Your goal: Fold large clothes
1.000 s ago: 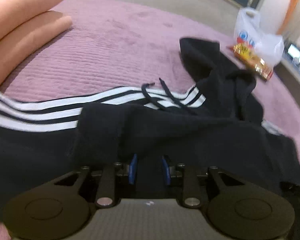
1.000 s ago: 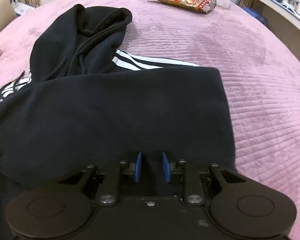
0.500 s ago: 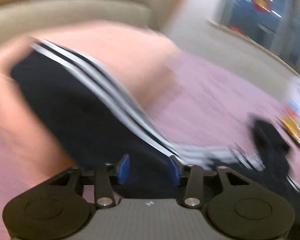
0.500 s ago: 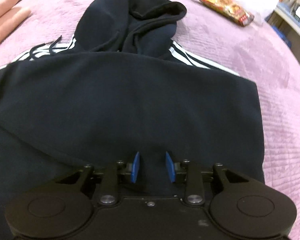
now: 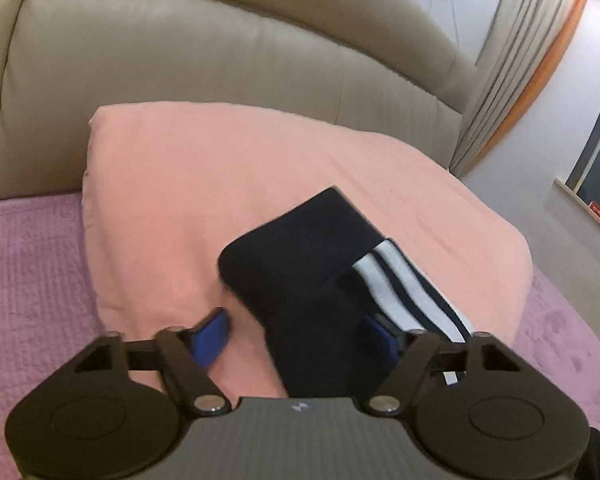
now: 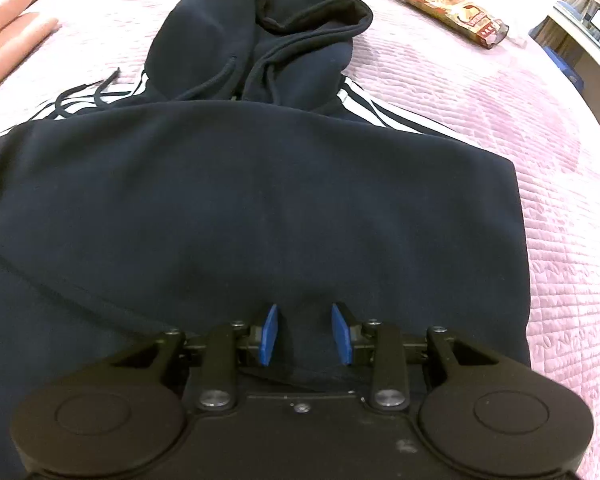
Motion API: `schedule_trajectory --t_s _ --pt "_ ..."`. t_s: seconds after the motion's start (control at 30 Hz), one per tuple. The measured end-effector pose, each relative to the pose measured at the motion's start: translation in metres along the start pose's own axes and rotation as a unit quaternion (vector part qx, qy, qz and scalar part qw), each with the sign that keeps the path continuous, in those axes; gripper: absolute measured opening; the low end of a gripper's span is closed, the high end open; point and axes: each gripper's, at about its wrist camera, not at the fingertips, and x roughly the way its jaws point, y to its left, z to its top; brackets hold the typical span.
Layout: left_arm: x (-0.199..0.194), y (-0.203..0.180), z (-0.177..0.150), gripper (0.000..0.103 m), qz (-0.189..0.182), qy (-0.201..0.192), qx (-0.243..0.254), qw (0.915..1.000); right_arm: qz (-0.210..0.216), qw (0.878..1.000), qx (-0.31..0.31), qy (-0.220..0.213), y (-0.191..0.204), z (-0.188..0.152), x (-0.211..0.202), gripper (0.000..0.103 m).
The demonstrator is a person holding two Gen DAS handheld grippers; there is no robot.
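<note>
While the left gripper (image 5: 296, 332) closes, jaws wide, on the black striped hoodie sleeve (image 5: 312, 264)
Its cuff lies ahead on a pink pillow (image 5: 228, 168), probably for folding inward; right gripper (image 6: 305, 334), part-open, pins the hoodie's body (image 6: 260, 200) between its fingers without gripping

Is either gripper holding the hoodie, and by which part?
Neither yet. Left gripper jaws are closing around the striped sleeve near its cuff, unpinched; right gripper jaws stand open over the hoodie body.
</note>
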Motion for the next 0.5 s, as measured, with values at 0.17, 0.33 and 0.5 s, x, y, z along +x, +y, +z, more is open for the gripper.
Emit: schedule_trajectory --t_s 0.17,0.33,0.5 --pt "-0.025 -0.029 -0.005 0.011 -0.007 -0.034 0.057 0.9978 0.001 1.000 0.002 -0.016 0.000 -0.006 -0.002 0.040" --pt "-0.077 -0.093 -0.038 0.011 -0.068 -0.065 0.143 0.9852 0.052 0.997 0.052 -0.034 -0.014 -0.021 -0.025 0.040" --pt "-0.119 -0.175 -0.106 0.011 -0.172 -0.040 0.232 0.9565 0.084 0.991 0.086 -0.053 -0.032 -0.046 -0.056 0.040"
